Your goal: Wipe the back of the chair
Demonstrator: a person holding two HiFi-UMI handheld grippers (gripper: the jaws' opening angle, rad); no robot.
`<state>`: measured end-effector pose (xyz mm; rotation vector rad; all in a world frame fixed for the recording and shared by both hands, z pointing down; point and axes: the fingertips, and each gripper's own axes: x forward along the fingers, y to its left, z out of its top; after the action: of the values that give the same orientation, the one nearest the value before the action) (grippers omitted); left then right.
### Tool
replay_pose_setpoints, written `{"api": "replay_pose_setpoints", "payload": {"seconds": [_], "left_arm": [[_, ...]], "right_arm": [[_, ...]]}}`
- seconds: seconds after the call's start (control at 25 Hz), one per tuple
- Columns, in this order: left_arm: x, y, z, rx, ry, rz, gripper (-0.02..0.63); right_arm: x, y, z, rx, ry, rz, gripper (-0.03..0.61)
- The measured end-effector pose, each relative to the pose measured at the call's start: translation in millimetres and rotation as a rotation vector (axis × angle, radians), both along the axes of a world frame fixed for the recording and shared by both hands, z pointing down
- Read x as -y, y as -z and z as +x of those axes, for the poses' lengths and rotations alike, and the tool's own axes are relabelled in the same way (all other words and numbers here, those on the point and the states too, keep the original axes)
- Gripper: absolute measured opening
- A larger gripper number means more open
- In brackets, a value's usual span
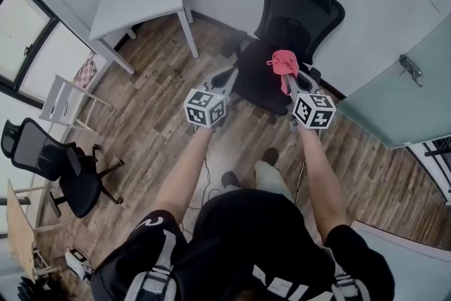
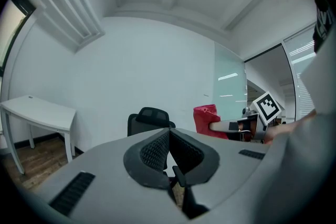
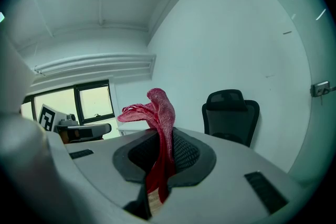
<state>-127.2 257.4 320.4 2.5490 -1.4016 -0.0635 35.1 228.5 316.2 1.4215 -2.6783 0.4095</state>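
Head view finds us short of the office chair (image 1: 299,10), its back seemingly not yet wiped, our right gripper (image 1: 287,78) clamping the red cloth (image 1: 283,61), left gripper (image 1: 225,80) closed and empty.

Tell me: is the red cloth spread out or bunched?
Bunched: the red cloth stands crumpled, pinched in the right gripper.

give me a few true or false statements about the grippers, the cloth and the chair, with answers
1. The right gripper holds a red cloth. True.
2. The left gripper grips the black chair. False: its jaws are together on nothing, apart from the chair.
3. The cloth touches the chair's back. False: it is held in the air, short of the chair.
4. A white table stands to the left of the chair. True.
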Motion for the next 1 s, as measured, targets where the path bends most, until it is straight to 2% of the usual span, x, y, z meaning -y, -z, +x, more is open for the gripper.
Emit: {"api": "replay_pose_setpoints", "payload": {"seconds": [0.32, 0.64, 1.0], "left_arm": [[79.6, 1.2, 14.5, 0.050, -0.003, 0.015, 0.025], [188.2, 11.0, 69.9, 0.084, -0.008, 0.035, 0.025], [262.2, 0.5, 94.4, 0.092, 0.073, -0.008, 0.025]], "right_arm": [[88.7, -6.2, 10.9, 0.014, 0.008, 0.007, 0.063], [201.7, 1.1, 57.3, 0.023, 0.013, 0.015, 0.064], [275.6, -17.8, 79.6, 0.034, 0.048, -0.028, 0.064]]}}
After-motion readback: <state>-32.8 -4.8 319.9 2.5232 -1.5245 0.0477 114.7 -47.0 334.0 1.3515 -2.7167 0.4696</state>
